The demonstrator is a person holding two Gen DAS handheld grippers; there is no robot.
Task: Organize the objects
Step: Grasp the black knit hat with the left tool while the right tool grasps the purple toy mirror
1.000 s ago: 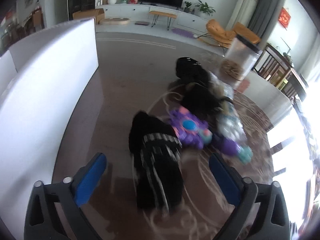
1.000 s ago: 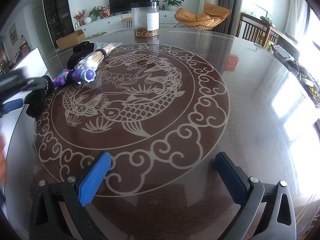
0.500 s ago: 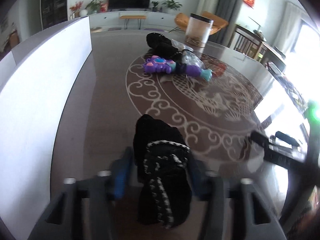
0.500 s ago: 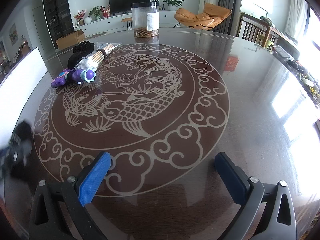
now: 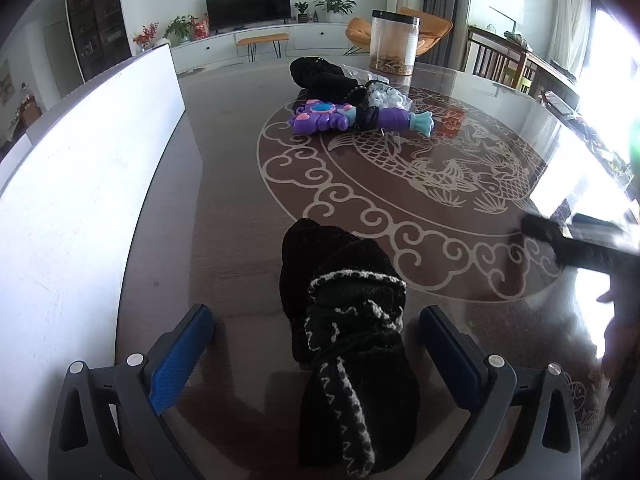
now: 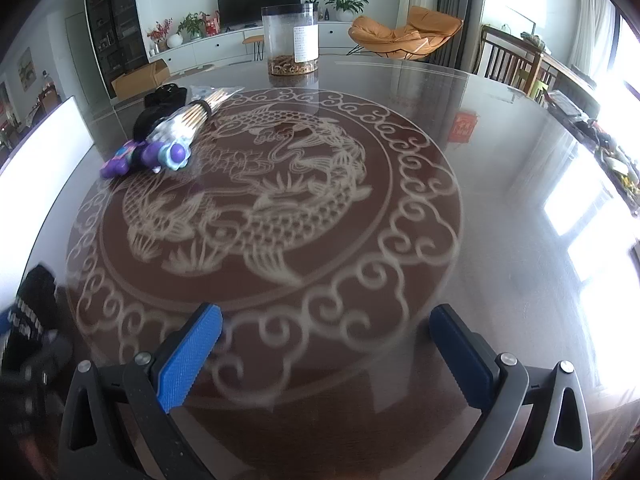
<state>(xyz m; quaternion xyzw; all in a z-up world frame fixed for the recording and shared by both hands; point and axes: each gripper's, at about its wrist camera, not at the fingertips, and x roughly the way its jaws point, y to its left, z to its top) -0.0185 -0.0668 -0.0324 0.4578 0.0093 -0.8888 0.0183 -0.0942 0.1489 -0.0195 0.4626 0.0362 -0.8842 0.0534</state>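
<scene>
The left gripper [image 5: 316, 344] had just opened wide; a black knitted garment [image 5: 344, 344] lay on the near table [image 5: 224, 216] between its pads, untouched. The right gripper [image 6: 326, 354] hovered open and empty.

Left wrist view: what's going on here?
A person with two handheld grippers is tidying a round table. The left gripper has just been opening; a black knit item lies on the table between its jaws, pads clear of it. The right gripper is open and empty. A purple toy, another black item and a jar sit farther back.
</scene>
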